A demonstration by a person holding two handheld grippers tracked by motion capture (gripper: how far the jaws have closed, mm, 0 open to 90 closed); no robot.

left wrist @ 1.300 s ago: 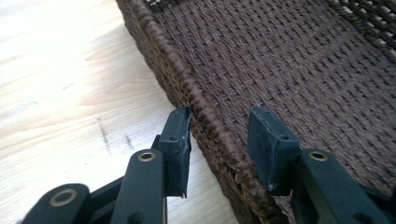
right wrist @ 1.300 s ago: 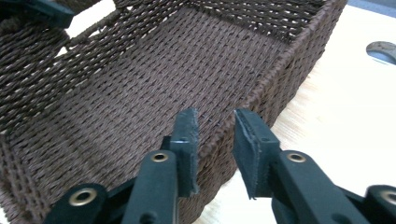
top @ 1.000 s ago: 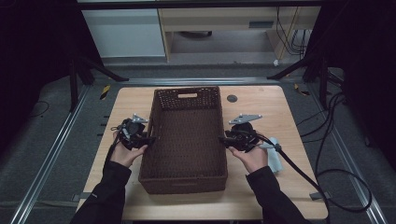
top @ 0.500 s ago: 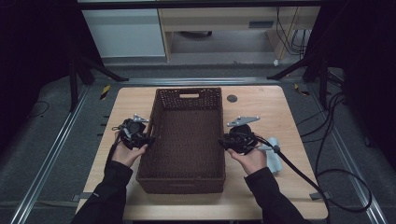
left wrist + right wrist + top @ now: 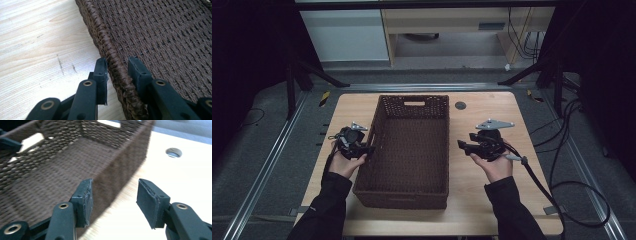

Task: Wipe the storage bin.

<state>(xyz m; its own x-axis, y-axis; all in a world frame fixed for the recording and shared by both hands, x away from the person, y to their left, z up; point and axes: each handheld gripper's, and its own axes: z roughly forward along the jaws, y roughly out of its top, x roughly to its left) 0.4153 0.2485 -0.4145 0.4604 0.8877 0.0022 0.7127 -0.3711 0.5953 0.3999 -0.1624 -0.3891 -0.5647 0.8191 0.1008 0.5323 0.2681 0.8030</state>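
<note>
A dark brown woven basket (image 5: 412, 145) stands empty in the middle of the wooden table (image 5: 492, 200). My left gripper (image 5: 368, 149) straddles its left rim (image 5: 117, 72). Its jaws have just been closing, and the pads now press the rim from both sides, so my left gripper (image 5: 117, 61) is shut on it. My right gripper (image 5: 460, 145) hovers a little to the right of the basket's right wall (image 5: 117, 170). My right gripper (image 5: 115, 181) has just been opening, and its jaws stand wide with nothing between them.
A round hole (image 5: 460, 105) sits in the tabletop behind the right gripper, also seen as the hole (image 5: 173, 152). A cable (image 5: 537, 180) trails from the right gripper off the table's right edge. Metal rails and dark stands flank the table.
The right gripper has opened, let go of the basket's right rim and moved away to the right. The left gripper stays on the left rim. The basket has shifted slightly left.
</note>
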